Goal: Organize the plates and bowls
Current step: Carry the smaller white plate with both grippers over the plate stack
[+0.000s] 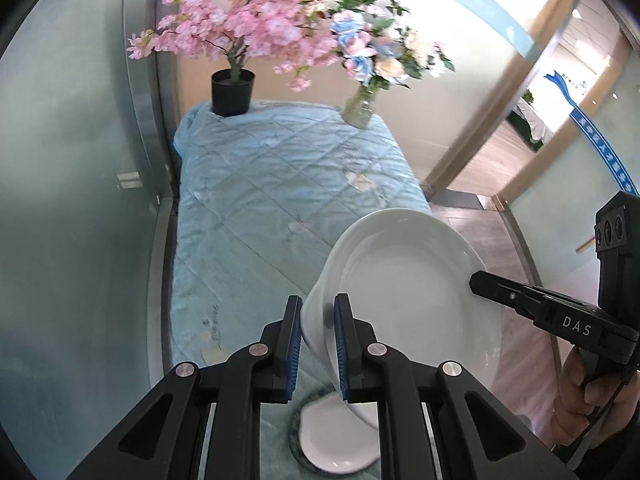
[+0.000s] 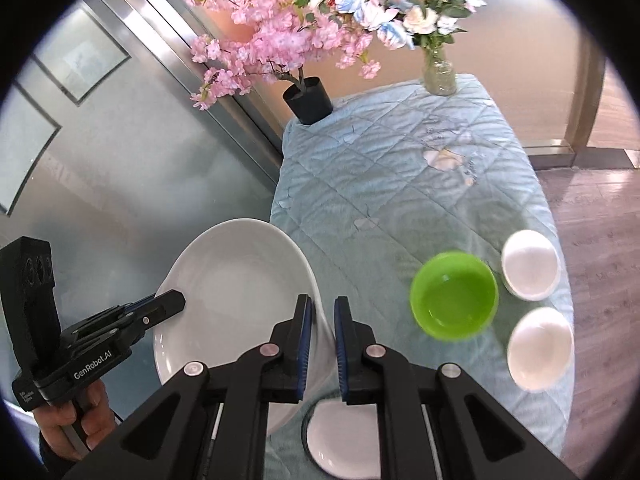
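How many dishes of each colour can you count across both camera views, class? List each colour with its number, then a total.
White: 4 (large plate, small plate, bowl, bowl)
Green: 1 (green bowl)
Total: 5

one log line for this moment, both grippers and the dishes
left gripper: shut on large white plate rim | right gripper: shut on opposite rim | plate: lifted, tilted | green bowl, two white bowls: on table
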A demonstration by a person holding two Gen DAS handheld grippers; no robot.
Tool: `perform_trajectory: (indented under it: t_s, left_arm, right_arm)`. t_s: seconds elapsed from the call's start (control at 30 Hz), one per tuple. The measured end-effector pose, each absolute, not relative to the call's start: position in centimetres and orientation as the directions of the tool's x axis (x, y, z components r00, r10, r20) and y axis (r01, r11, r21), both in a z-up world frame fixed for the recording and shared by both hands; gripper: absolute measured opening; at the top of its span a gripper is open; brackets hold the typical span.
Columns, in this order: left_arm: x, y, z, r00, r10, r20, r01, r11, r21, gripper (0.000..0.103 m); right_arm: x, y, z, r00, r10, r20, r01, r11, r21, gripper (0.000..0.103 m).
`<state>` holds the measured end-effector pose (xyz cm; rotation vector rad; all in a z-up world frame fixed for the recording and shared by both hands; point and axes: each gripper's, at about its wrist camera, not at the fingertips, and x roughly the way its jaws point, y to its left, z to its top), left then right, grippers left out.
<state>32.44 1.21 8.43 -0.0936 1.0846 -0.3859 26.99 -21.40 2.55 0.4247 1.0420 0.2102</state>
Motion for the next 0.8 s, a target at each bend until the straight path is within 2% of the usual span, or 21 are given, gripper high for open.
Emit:
perform_trajectory:
  t_s: [0.13,0.37,0.8]
  left_arm:
    - [28.0,-0.2,8.4,0.398,-0.352,-0.847,0.279,0.926,-0.254,0.012]
    - [22.0,-0.1,5.1,0.34,-0.365,-0.867,0.251,0.923,-0.29,0.012]
    - [19.8,1.4,-2.8,0.24,-0.348,-0.906,0.208,0.93,-0.303,0.012]
  right_arm:
    - [23.0,-22.4,2.3,0.483,0.358,-0.799,0.049,0.9,0.433,0.011]
    - [18.2,-23.0,-0.3,0.416,0.385,-0.824,0.099,0.881,0.462,0.011]
    - [15.6,-22.2,-8.0,0.291,0.404,-0.867,0.171,0.87,0.462,0.011]
